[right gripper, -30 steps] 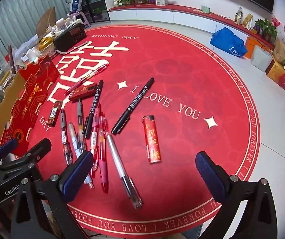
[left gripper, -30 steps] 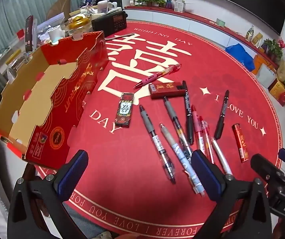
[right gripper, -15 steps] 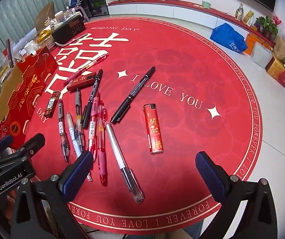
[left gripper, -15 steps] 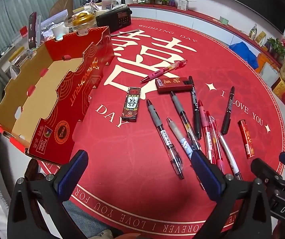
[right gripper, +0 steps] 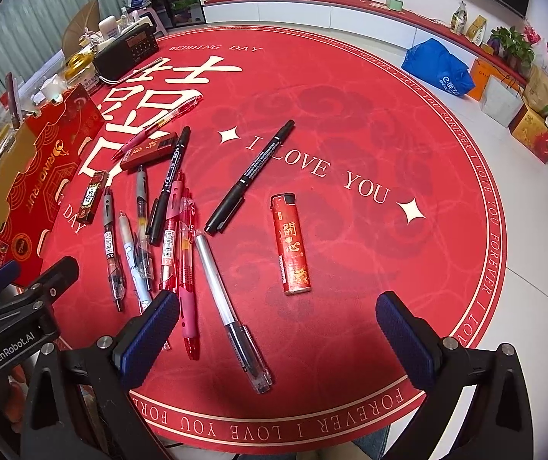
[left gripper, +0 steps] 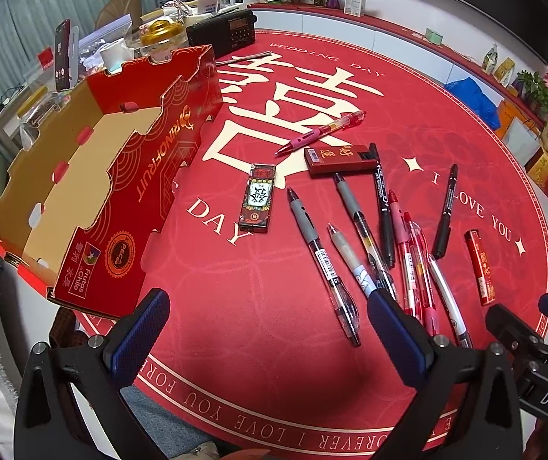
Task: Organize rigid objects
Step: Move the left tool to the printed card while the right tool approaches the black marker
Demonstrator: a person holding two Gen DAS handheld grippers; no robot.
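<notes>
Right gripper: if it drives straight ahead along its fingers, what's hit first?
Probably the red lighter: it lies on the mat between the open right gripper fingers' line, nothing nearer. Depth is uncertain in the fisheye view.

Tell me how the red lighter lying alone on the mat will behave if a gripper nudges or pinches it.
The red lighter looks flat-sided and lies on its broad face, so a nudge should slide it rather than roll it. Its glossy printed shell may slip a little between the pads. It appears small and rigid, probably light, and the red mat around it leaves room for open jaws.
</notes>
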